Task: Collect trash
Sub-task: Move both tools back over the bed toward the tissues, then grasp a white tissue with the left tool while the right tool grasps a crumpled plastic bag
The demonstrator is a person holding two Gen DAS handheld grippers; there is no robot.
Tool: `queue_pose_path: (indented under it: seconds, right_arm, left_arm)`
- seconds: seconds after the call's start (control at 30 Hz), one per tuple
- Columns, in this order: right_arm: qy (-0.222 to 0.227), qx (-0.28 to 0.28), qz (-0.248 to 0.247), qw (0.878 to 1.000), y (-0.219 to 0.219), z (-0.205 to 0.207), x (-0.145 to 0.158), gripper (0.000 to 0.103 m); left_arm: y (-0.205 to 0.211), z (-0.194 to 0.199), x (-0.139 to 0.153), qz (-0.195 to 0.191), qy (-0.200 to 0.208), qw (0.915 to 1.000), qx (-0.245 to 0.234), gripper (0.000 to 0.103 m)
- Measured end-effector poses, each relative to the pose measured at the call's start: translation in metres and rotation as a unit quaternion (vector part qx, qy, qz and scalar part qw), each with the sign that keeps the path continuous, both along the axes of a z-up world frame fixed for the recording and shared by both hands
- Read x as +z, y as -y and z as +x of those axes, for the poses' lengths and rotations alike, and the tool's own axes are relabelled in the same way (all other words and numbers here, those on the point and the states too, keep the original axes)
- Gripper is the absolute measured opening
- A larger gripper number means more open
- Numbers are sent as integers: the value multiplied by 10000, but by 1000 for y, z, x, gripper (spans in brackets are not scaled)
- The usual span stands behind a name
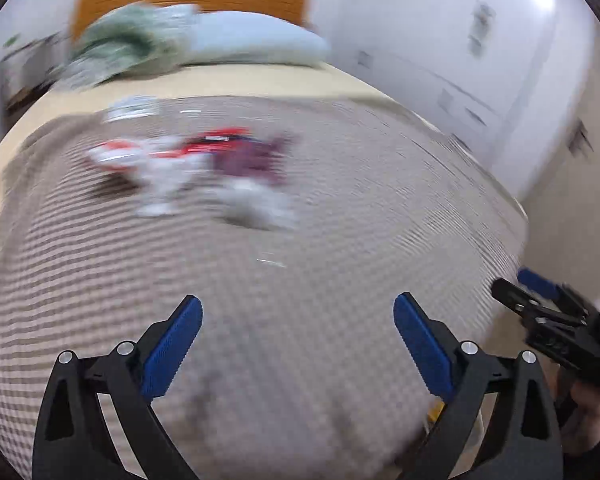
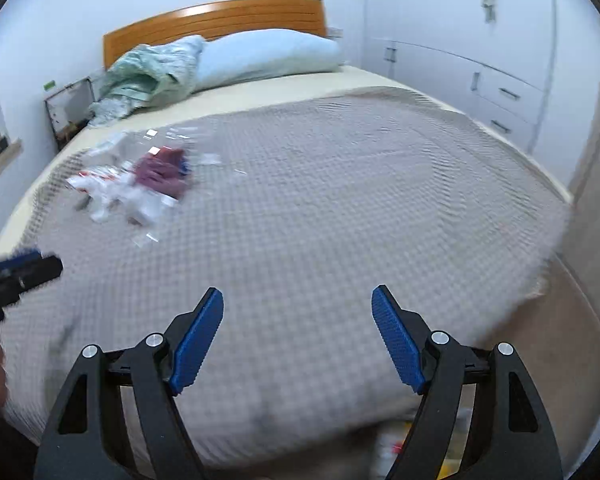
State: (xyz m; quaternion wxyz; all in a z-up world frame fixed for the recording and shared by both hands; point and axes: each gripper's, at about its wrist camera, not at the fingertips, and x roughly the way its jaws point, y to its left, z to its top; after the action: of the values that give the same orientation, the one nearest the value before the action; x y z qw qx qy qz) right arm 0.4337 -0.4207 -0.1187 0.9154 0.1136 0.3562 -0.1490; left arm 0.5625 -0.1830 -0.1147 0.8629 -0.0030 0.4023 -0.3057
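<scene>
A pile of trash lies on the bed's grey checked blanket: white and red wrappers, a maroon crumpled piece and clear plastic bits. The left wrist view is blurred. In the right wrist view the pile lies at the left, with the maroon piece. My left gripper is open and empty over the blanket's near part, well short of the pile. My right gripper is open and empty over the foot of the bed. Each gripper shows in the other's view: the right one and the left one.
A pale blue pillow and a crumpled green cover lie at the wooden headboard. A nightstand stands left of the bed. White wardrobe doors and drawers line the right wall. Some small items lie on the floor by the bed's foot.
</scene>
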Motion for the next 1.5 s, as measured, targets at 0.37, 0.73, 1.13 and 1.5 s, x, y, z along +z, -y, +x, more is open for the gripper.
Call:
queue_pose_path:
  seconds: [0.37, 0.73, 1.13, 1.5]
  right_arm:
    - [-241, 504, 35, 9984, -109, 190, -31, 74]
    - [67, 366, 1073, 9935, -81, 171, -23, 34]
    - [729, 325, 1611, 9837, -15, 140, 5, 30]
    - [628, 824, 2512, 9624, -10, 144, -3, 30]
  left_arm:
    - [-125, 101, -33, -1135, -873, 9744, 1732, 93]
    - [-112, 118, -61, -882, -993, 9769, 1675, 93]
    - [2, 165, -66, 490, -163, 9919, 1163, 92]
    - [25, 188, -86, 858, -156, 9865, 1384, 4]
